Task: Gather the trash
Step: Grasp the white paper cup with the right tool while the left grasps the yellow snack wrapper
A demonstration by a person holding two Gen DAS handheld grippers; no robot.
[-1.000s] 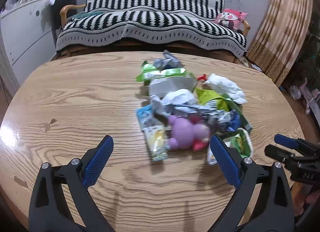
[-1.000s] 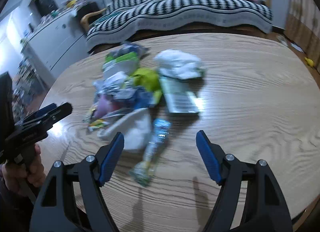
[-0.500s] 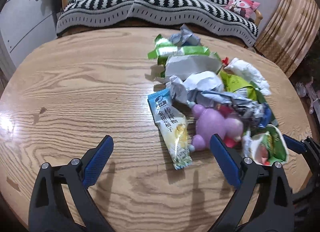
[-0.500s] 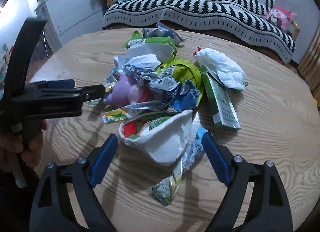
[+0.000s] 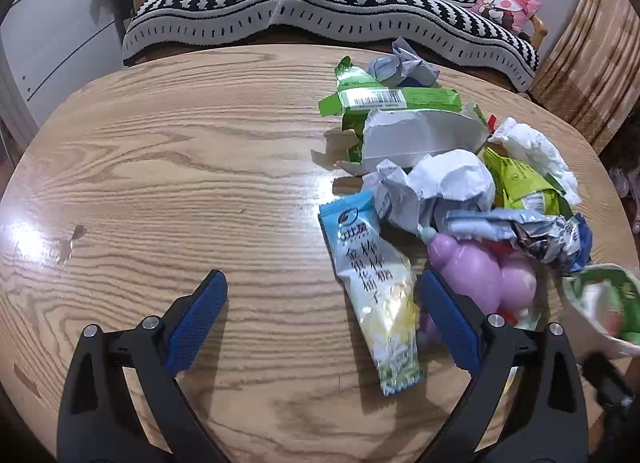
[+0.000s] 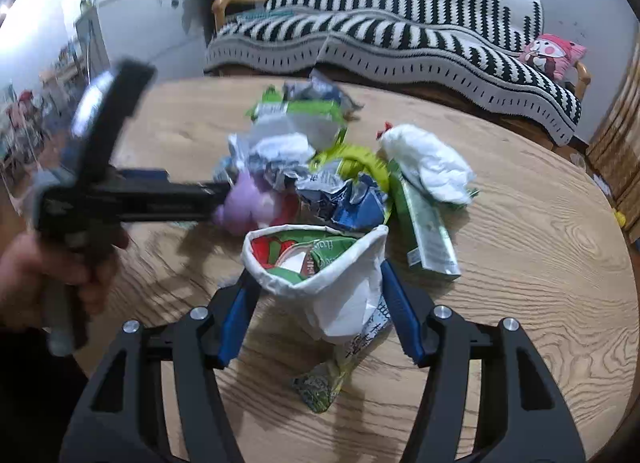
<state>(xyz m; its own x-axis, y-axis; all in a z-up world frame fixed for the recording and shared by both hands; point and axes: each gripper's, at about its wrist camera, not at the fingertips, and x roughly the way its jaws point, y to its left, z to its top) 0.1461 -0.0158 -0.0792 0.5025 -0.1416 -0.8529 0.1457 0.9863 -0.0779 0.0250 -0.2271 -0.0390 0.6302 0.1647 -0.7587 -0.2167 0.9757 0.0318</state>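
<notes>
A heap of trash lies on the round wooden table [image 5: 160, 167]: a green carton [image 5: 396, 99], crumpled white paper [image 5: 452, 183], a purple bottle [image 5: 476, 275] and a blue-and-yellow candy wrapper [image 5: 372, 291]. My left gripper [image 5: 320, 303] is open just above the table, its right finger between the wrapper and the bottle. My right gripper [image 6: 316, 303] is closing on a crumpled white paper cup [image 6: 320, 275] with wrappers inside, and both pads touch its sides. A long wrapper [image 6: 340, 367] lies under the cup.
A black-and-white striped sofa [image 5: 320, 3] with a pink cushion [image 5: 504, 7] stands behind the table. A white cabinet [image 5: 52, 31] is at the left and a beige curtain [image 5: 592, 47] at the right. A hand [image 6: 44, 275] holds the left gripper's handle.
The left gripper has come down and forward toward the candy wrapper and purple bottle. The right gripper has moved in around the white cup and its jaws have narrowed onto it.
</notes>
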